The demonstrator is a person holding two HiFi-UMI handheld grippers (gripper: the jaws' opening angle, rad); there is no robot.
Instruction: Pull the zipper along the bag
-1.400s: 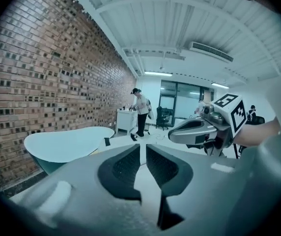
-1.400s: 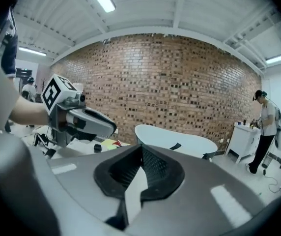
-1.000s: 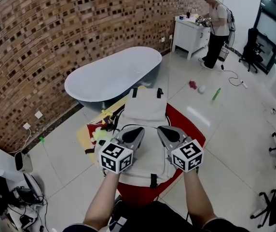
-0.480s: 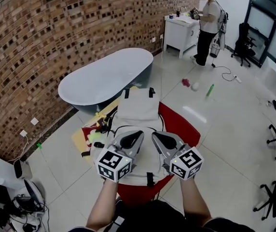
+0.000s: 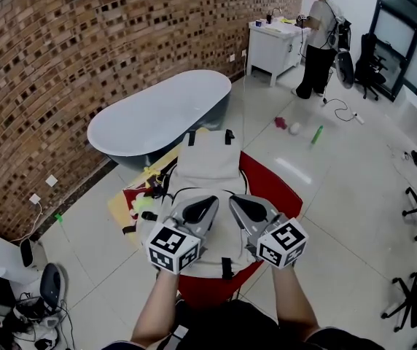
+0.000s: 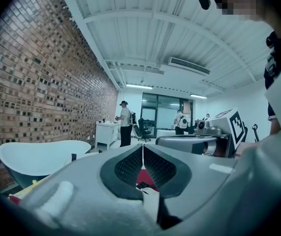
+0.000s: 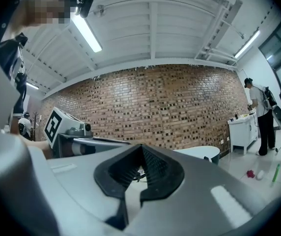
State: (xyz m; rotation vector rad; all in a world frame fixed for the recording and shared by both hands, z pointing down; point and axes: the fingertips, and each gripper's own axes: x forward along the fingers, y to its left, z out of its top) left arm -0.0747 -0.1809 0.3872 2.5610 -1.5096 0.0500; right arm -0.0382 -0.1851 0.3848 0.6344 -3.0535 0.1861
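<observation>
The left gripper (image 5: 207, 201) and the right gripper (image 5: 238, 203) hang side by side, tips nearly touching each other, just above the near half of the cream fabric backpack (image 5: 208, 159). Each gripper's jaws are pressed together with nothing between them. The backpack lies flat on a round red seat (image 5: 275, 188), straps toward the far end. What it holds does not show, and the zipper pull cannot be made out.

Beyond it stands a grey freestanding bathtub (image 5: 203, 122) by the brick wall, its pale inside smooth. To the right, a pink thing (image 5: 280, 123), a white thing (image 5: 294, 128) and a green bottle (image 5: 316, 135) lie on the tiles. Farthest, a white cabinet (image 5: 270, 46) carries small items on its top, with a person (image 5: 319, 39) beside it.

Against half a second ago, both grippers keep their place over the backpack, and the person stands slightly further right.
</observation>
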